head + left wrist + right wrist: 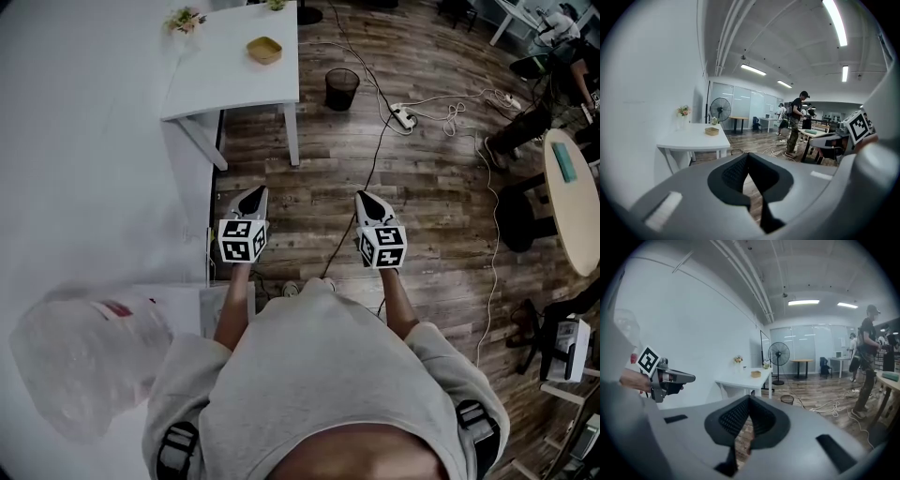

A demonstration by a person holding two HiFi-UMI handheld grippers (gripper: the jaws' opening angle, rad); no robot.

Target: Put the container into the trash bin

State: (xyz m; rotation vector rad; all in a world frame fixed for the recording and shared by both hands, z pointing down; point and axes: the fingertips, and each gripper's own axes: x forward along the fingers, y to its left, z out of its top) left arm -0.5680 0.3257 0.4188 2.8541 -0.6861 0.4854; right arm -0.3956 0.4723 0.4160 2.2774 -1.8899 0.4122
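Left tool (256,193), right tool (367,198): both closed, empty.
Container (264,50) on bench (216,89), well ahead-left of tools.
Bin (342,88) on floor (431,206) ahead, beside bench.
Risks: cable (379,141) ahead could snag approach; shallow container rim may slip from pinch.

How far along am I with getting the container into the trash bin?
Nothing is done yet: the container sits on the white table, apart from the trash bin. The left tongs and right tongs are shut and empty. Remaining: approach, grasp, carry, drop.
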